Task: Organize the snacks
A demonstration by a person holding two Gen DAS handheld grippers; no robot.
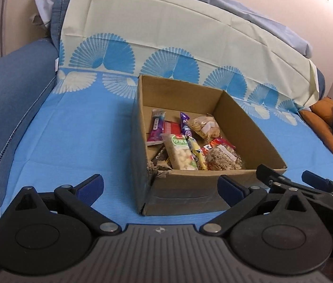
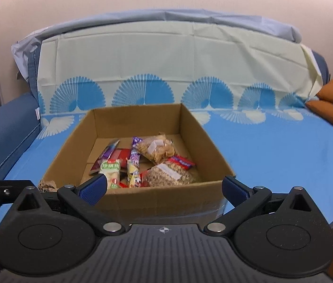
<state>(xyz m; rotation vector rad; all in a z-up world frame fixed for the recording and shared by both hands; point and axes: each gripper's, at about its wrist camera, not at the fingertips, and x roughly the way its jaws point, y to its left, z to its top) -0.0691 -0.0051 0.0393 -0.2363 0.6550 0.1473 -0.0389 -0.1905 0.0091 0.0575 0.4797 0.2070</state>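
Observation:
An open cardboard box (image 1: 249, 122) (image 2: 201, 136) sits on a sofa seat covered by a blue sheet. Inside lie several snack packs: a green-labelled pack of white puffs (image 1: 180, 153) (image 2: 111, 172), a clear bag of round crackers (image 1: 205, 127) (image 2: 155, 149), a clear bag of grain snacks (image 1: 224, 159) (image 2: 168, 176), a purple packet (image 1: 157, 127) and a yellow stick pack (image 1: 198, 155). My left gripper (image 1: 160, 188) hovers open and empty before the box's near left corner. My right gripper (image 2: 164, 186) stands open and empty at the near wall.
The box's near left corner (image 1: 159, 168) is torn. A blue armrest (image 1: 13, 99) bounds the seat on the left. An orange cushion (image 1: 324, 118) with dark clothing lies at the right. The sheet-draped backrest (image 2: 166, 54) rises behind the box.

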